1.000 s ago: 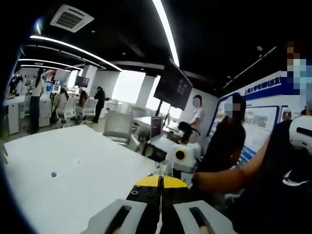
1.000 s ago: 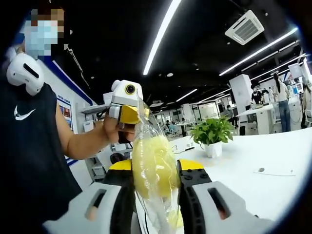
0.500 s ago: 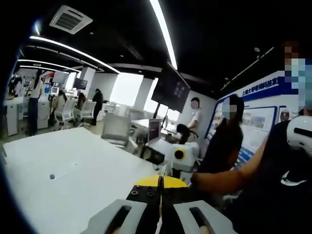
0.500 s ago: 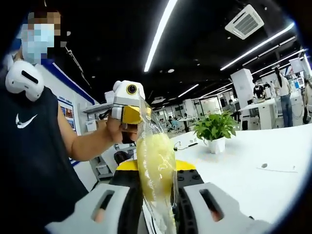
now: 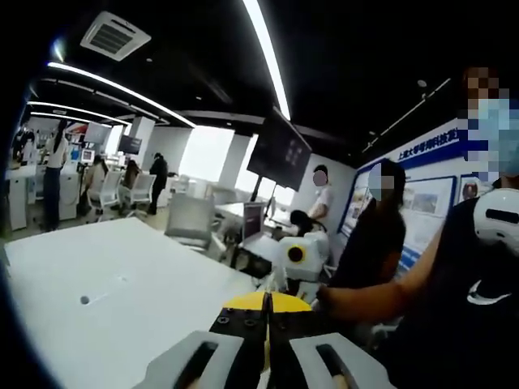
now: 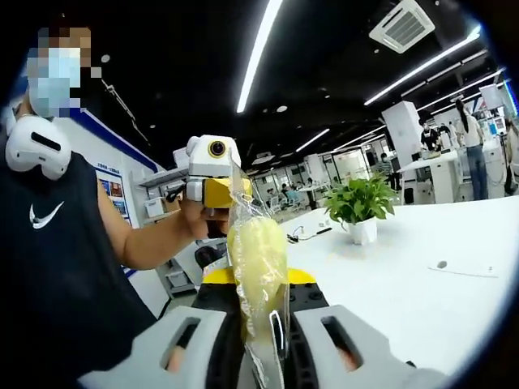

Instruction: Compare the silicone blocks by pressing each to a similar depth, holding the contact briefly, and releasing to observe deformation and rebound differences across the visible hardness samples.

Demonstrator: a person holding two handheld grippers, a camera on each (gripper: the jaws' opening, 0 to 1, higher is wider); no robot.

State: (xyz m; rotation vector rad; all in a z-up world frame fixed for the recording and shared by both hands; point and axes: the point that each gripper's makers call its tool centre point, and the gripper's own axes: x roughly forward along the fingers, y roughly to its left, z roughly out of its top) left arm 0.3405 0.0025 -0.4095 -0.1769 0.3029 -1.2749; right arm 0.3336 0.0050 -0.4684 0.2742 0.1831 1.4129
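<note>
My right gripper (image 6: 261,340) has its jaws pinched on a yellow silicone block (image 6: 255,255) inside a clear bag (image 6: 243,207), held up in the air above the white bench (image 6: 422,292). My left gripper (image 5: 266,356) has its jaws pressed together on the bag's thin top edge. In the right gripper view, just past the block, I see the left gripper gripped by the person's hand (image 6: 195,219). Further back on the bench stands a potted plant (image 6: 361,207).
</note>
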